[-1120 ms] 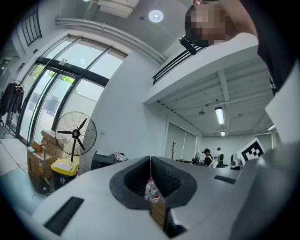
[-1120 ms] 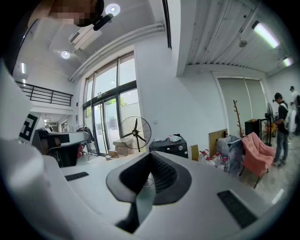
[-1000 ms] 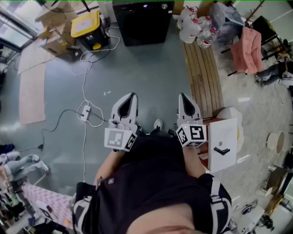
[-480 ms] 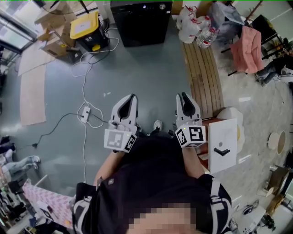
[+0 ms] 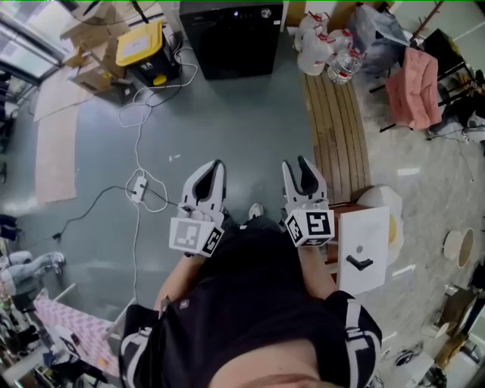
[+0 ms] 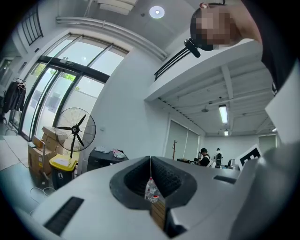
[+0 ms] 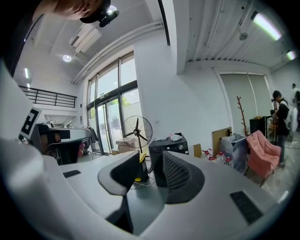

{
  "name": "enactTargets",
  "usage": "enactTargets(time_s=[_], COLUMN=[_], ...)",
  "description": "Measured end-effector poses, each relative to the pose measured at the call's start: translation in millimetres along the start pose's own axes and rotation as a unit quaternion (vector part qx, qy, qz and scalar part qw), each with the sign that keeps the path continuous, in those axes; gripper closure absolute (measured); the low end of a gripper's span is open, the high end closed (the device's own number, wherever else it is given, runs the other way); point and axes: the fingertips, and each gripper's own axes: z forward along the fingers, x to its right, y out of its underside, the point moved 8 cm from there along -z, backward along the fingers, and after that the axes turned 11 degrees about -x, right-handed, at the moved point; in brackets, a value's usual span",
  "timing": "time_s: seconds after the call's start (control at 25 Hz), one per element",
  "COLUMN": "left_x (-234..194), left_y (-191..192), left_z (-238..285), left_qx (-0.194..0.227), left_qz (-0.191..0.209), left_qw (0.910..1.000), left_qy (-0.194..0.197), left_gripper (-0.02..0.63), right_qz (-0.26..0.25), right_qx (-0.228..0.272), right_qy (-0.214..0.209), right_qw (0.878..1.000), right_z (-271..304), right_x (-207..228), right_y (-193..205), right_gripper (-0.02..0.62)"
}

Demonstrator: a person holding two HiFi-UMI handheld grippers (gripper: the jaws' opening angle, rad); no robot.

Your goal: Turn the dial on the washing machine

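The black washing machine stands at the far side of the grey floor, with its small dial on the top panel. Both grippers are held out in front of the person, well short of it and touching nothing. My left gripper is shut with nothing between its pads. My right gripper has its jaws opening, and the gap between them is empty. In the right gripper view the machine and its dial show far off past the right gripper. The left gripper points at distant bottles.
A wooden slatted bench runs along the right, with water bottles at its far end. A yellow-lidded bin and boxes stand left of the machine. A cable with a power strip lies on the floor. A white box sits at my right.
The right gripper's jaws have parted from shut. Both grippers have drifted slightly left in the head view. The left gripper stays shut.
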Motion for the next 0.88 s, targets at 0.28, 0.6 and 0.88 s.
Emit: enactTargets(time_s=[0.28, 0.6, 0.88], left_x=[6.8, -57.7, -161.4], left_y=[-1.2, -10.7, -64.5], left_z=[50.5, 166.9, 320.3], left_qx=[-0.011, -0.021, -0.016], left_qz=[0.003, -0.005, -0.005], left_qw=[0.9996, 0.9995, 0.9998], left_qy=[-0.025, -0.023, 0.008], left_gripper=[0.583, 0.583, 0.583], right_qz=[0.006, 0.009, 0.011], right_qx=[-0.006, -0.017, -0.025], right_qy=[-0.019, -0.035, -0.034], right_qw=[1.000, 0.999, 0.999], right_z=[41.4, 165.0, 337.4], right_x=[50.6, 96.3, 138.9], right_y=[-10.5, -34.4, -99.1], right_gripper=[0.430, 0.430, 0.430])
